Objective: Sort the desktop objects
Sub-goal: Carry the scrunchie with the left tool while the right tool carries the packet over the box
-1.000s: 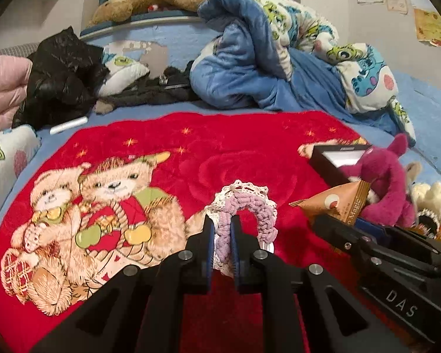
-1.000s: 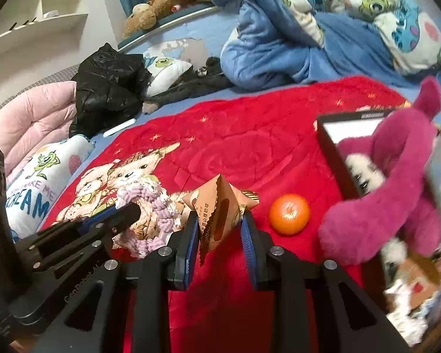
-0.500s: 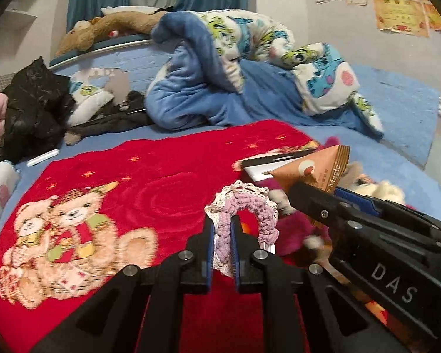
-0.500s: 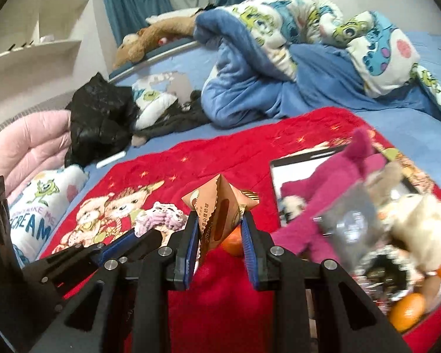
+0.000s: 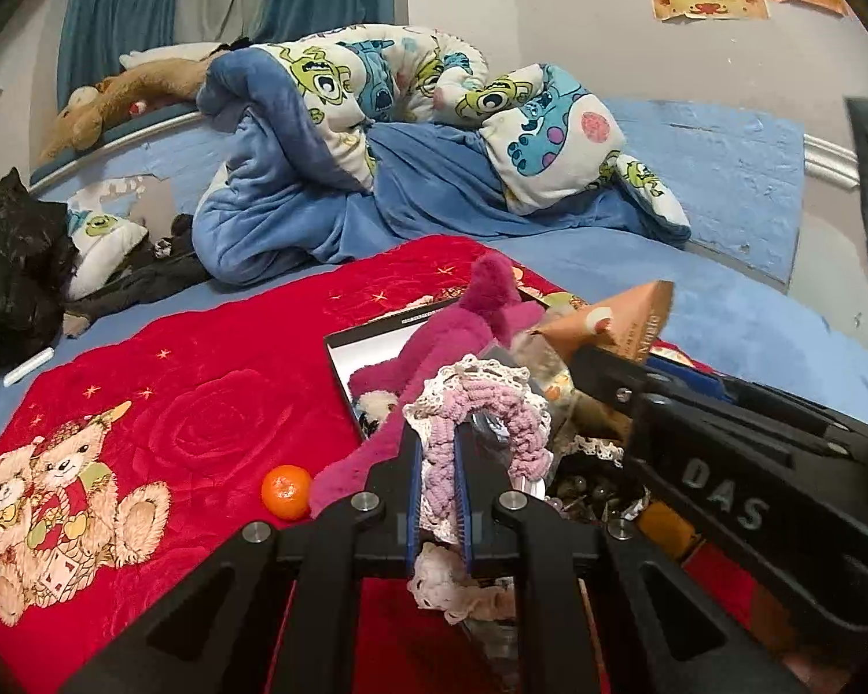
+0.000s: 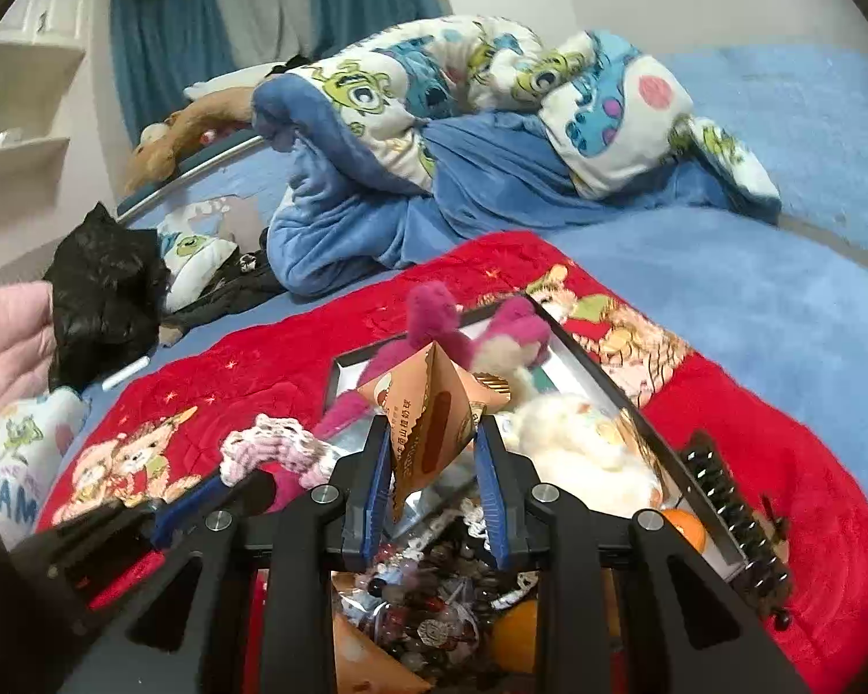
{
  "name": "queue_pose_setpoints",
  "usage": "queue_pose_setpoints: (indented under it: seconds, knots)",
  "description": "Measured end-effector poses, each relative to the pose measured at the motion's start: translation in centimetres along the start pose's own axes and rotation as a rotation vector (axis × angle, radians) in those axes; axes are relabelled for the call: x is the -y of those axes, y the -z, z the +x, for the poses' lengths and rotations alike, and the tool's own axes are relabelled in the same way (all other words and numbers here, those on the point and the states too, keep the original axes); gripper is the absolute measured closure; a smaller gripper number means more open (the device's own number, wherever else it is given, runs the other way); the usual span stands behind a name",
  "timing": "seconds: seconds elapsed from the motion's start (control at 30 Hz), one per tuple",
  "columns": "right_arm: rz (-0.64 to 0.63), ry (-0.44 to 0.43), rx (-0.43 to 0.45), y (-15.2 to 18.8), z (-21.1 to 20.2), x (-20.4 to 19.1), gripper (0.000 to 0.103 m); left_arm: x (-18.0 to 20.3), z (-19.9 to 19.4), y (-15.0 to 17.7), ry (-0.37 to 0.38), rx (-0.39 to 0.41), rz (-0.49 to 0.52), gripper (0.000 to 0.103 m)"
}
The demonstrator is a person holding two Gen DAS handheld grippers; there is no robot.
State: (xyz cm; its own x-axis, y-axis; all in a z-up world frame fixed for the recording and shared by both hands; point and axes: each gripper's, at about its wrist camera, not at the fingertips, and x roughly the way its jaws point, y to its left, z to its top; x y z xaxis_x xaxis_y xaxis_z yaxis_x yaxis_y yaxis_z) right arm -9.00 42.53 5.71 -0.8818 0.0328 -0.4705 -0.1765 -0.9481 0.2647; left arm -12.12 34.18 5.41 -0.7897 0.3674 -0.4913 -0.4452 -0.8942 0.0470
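Red blanket (image 5: 214, 381) carries a black box (image 6: 607, 387) already part-filled: pink plush (image 5: 451, 335), beads, oranges. Left gripper (image 5: 437, 497) is clamped on a crocheted scrunchie (image 5: 480, 405), right gripper (image 6: 434, 462) on a brown packet (image 6: 428, 405), both above the box, unreleased. One orange (image 5: 285, 491) lies outside, unsorted.

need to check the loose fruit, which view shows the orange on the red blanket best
The left wrist view. There the orange sits whole and unobstructed on the red blanket, left of the pink plush toy. In the right wrist view I cannot find that orange; the only orange fruit visible lies in the box, partly hidden behind the right hand-held gripper.
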Motion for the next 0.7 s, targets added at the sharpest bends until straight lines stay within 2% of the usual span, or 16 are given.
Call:
queue_pose_setpoints:
  seconds: [0.23, 0.37, 0.7]
  knots:
    - [-0.023, 0.014, -0.036, 0.7, 1.5, -1.0, 0.076, -1.1, 0.6, 0.6, 0.019, 0.007, -0.04, 0.093]
    - [-0.052, 0.038, -0.037, 1.1, 1.4, -1.6, 0.076, -2.0, 1.9, 1.2, 0.034, -0.024, -0.072, 0.093]
    - [-0.055, 0.079, -0.059, 1.4, 2.0, -1.3, 0.076, -2.4, 3.2, 1.8, 0.032, -0.045, -0.077, 0.093]
